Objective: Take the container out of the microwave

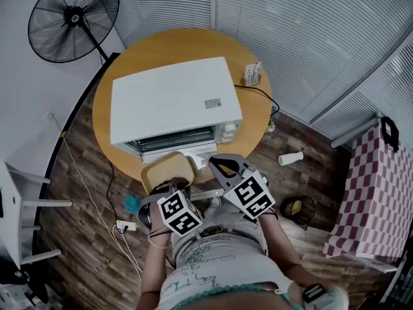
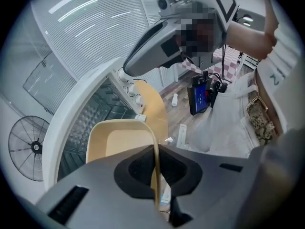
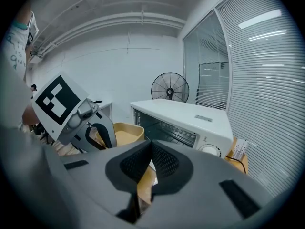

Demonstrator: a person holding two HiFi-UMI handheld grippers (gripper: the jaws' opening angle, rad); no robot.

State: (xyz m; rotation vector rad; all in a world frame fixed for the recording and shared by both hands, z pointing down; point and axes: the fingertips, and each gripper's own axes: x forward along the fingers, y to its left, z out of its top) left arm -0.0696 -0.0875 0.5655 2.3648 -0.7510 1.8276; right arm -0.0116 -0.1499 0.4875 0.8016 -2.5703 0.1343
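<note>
A beige square container (image 1: 168,170) hangs just in front of the white microwave (image 1: 173,99), whose door stands open on the round wooden table (image 1: 255,118). My left gripper (image 1: 170,186) is shut on the container's near rim. In the left gripper view the thin rim runs between the pads (image 2: 156,175), with the container (image 2: 119,142) in front of the microwave's dark cavity (image 2: 93,116). My right gripper (image 1: 218,165) is to the right of the container, shut and with nothing in it (image 3: 151,148). The right gripper view shows the left gripper (image 3: 97,135) on the container (image 3: 126,132) beside the microwave (image 3: 190,116).
A small card holder (image 1: 252,73) and a black cable lie on the table behind the microwave. A standing fan (image 1: 73,19) is at the far left. On the wooden floor are a white bottle (image 1: 290,158), a power strip (image 1: 126,225), a wire basket (image 1: 299,208) and a checked cloth (image 1: 377,192).
</note>
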